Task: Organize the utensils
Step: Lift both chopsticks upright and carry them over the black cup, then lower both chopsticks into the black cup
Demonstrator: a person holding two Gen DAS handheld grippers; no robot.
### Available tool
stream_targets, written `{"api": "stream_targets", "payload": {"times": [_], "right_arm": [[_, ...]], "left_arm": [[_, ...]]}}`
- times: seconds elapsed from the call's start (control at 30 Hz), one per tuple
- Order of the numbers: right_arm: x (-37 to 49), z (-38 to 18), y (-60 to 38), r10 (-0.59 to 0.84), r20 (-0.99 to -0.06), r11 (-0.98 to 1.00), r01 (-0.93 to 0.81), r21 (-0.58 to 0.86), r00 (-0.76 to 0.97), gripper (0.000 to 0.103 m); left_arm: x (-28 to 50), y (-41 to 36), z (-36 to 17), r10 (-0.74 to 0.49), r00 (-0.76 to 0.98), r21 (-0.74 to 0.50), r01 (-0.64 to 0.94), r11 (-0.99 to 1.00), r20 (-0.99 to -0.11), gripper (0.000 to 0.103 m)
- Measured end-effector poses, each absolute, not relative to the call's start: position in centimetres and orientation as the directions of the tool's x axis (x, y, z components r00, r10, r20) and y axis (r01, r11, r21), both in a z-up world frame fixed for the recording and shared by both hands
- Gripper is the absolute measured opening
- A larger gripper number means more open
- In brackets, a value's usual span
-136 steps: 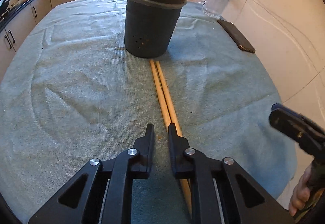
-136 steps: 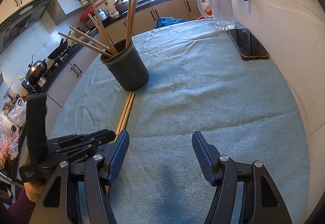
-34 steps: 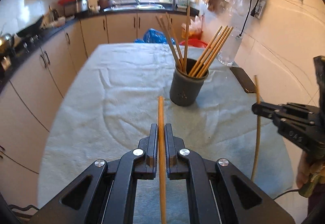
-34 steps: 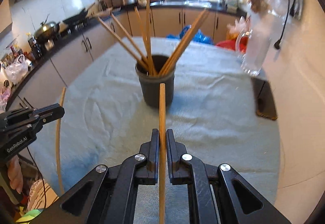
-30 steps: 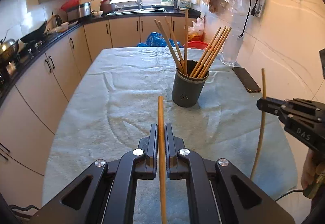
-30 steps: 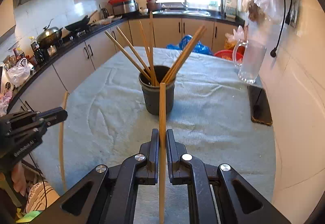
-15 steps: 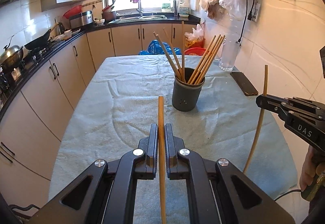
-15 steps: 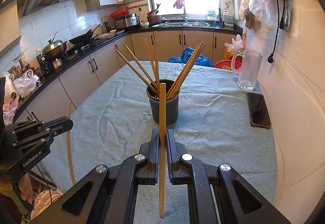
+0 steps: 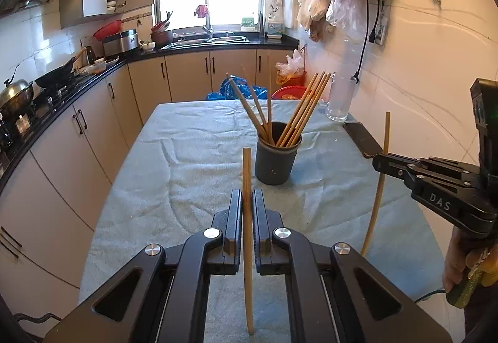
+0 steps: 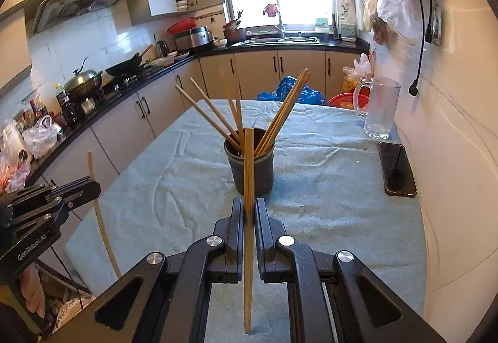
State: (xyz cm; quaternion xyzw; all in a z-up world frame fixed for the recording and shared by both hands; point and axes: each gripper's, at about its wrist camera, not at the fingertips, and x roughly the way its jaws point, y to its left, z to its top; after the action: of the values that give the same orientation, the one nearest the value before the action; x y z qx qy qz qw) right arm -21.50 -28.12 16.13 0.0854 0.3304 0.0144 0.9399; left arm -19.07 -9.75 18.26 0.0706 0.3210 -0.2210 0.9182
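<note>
Item: left gripper (image 9: 247, 203). Clenched on one wooden chopstick (image 9: 247, 218), held upright and clear of the table (image 9: 140, 203); the stick's lower end hangs above the near edge.

Item: right gripper (image 10: 249, 212). Clenched on a second chopstick (image 10: 248, 218), likewise upright and off the cloth, its top lined up in front of the holder.

Item: dark utensil holder (image 9: 275, 162). Stands near the middle of the table, toward the far edge, already stocked with a fan of chopsticks leaning both ways.

Change noted: a few seconds back the pair lay flat on the cloth in front of the holder with both grippers open around them. Now the cloth there is bare, each stick is gripped, and over the last second both views have drawn higher and back from the holder.

Bearing on task: pickup appears complete; likely remaining step is carrying both sticks forward over the rim and letting go.

Other: glass jug (image 10: 378, 106) and phone (image 10: 396, 168) along the right edge, untouched.
</note>
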Motion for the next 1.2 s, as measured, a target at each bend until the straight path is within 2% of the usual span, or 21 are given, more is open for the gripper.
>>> {"api": "stream_targets", "payload": {"times": [0.2,0.37,0.87,1.2], "right_arm": [[-21.7,16.9,-28.8,0.077,-0.585,0.981,0.043,0.189,0.807,0.007],[-21.1,16.9,-29.3,0.048,-0.595,0.981,0.073,0.177,0.803,0.007],[-20.4,17.9,-29.2,-0.17,-0.597,0.976,0.217,0.008,0.784,0.007],[-20.4,17.8,-29.2,-0.25,-0.592,0.963,0.262,-0.067,0.766,0.007]], "left_arm": [[-19.0,-10.1,19.3,-0.38,0.705,-0.016,0.464,0.886,-0.599,0.006],[-19.0,-10.2,20.1,-0.392,0.712,-0.016,0.472,0.881,-0.583,0.006],[-19.2,-10.2,21.1,-0.379,0.751,0.018,0.461,0.887,-0.54,0.006],[-19.5,-10.2,21.7,-0.38,0.759,0.023,0.46,0.887,-0.528,0.006]]}}
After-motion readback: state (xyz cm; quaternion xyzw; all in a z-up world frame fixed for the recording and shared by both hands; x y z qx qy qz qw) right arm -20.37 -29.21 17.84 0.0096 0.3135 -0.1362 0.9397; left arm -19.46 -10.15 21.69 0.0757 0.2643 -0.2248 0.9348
